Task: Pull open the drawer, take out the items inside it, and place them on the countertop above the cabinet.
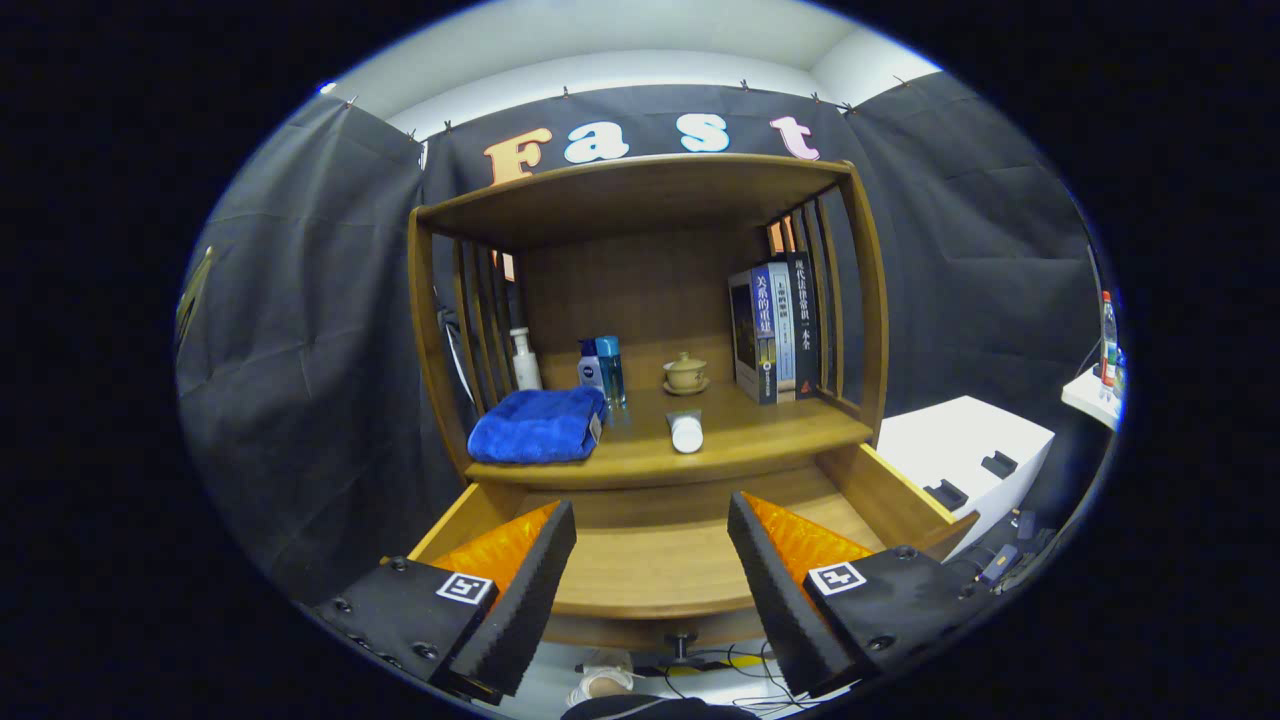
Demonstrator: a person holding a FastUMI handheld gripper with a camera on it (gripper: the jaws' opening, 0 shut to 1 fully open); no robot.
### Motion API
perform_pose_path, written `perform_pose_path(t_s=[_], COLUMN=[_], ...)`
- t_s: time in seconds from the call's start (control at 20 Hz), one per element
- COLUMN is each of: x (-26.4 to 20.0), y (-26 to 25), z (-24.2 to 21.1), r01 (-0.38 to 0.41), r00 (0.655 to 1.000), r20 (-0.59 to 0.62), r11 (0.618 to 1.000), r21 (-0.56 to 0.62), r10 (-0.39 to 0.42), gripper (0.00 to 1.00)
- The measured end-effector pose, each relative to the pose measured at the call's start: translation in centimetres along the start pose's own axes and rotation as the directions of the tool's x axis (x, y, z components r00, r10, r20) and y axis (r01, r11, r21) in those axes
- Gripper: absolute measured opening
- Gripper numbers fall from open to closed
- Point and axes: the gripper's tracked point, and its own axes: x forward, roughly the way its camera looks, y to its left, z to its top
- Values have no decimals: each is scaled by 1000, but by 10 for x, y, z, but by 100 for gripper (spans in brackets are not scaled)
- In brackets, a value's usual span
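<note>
The hand-held gripper [651,520] hangs with its fingers spread wide and holding nothing above the pulled-out wooden drawer [655,570], whose bare floor shows between them; beyond the fingers, on the cabinet's countertop [760,435], lie a folded blue towel [538,425] ahead of the left finger and a white tube [686,432] on its side straight ahead; farther back stand a white pump bottle [524,360], two blue bottles [602,372], a lidded teacup on a saucer [686,373] and upright books [775,330] with Chinese titles too small to read.
</note>
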Motion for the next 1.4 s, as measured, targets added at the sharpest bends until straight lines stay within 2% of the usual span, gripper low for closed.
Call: perform_pose_path(t_s=[0.35, 0.6, 1.1, 1.4], x=[-12, 1, 13, 37], y=[-10, -17, -21, -20], z=[-65, -112, -127, -118], r01=[33, 40, 79, 62], r00=[999, 991, 976, 977], r20=[-27, -131, -198, -197], r11=[999, 999, 994, 995], r21=[-38, -12, -70, -76], r10=[-34, -41, -91, -76], gripper=[99, 99, 99, 98])
